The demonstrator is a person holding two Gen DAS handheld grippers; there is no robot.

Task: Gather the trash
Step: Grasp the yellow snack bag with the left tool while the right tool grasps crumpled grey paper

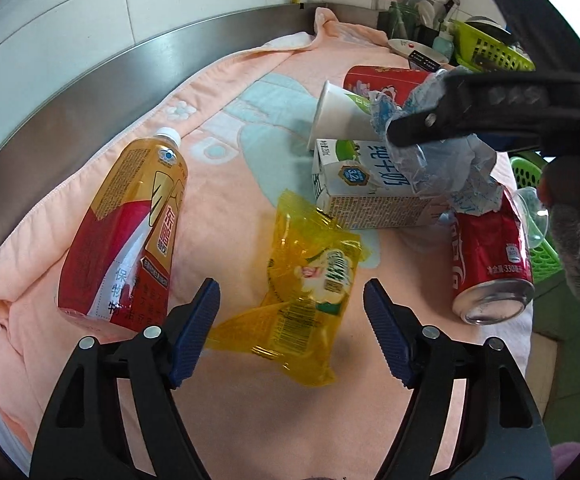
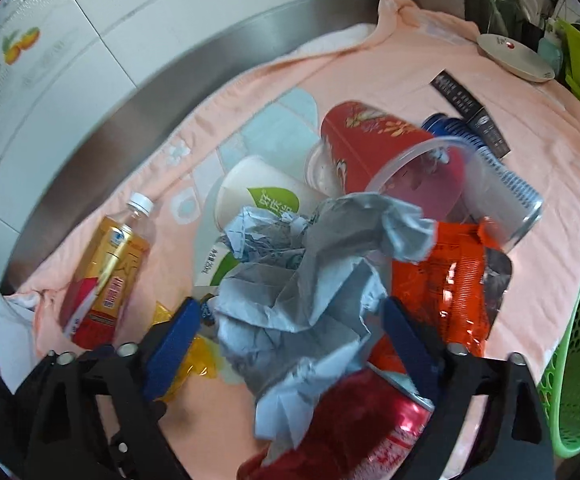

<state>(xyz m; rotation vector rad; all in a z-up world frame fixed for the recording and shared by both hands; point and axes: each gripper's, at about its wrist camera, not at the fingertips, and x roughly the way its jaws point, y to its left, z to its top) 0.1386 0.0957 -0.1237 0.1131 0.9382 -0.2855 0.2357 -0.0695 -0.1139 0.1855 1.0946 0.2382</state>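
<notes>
My right gripper [image 2: 290, 320] has its fingers closed part-way on a crumpled grey-blue paper wad [image 2: 309, 280], lifted clear of the pile; the left wrist view shows the same wad hanging above the milk carton [image 1: 365, 188]. The carton serves as landmark for what follows.

Behind the carton: a white paper cup [image 1: 337, 114] on its side, and a red paper cup [image 1: 385, 82] beyond it. Beside the carton, on the basket side: a red cola can [image 1: 489, 256] lying down. In the right wrist view a clear plastic cup [image 2: 469, 192] and an orange snack wrapper [image 2: 445, 280] lie over there too. In front of the carton: a yellow wrapper [image 1: 309, 292], framed by my left gripper [image 1: 290, 320], whose fingers stand wide apart and hold nothing. Well to the other side of the carton: a capped drink bottle [image 1: 126, 232].

All rest on a pink towel [image 1: 226, 80] spread over the tabletop. A green basket [image 2: 577, 352] stands at the towel's edge, past the can.

Progress, as I judge it: early. One piece is in hand; nearly all the litter is uncollected. The basket's contents cannot be made out.
</notes>
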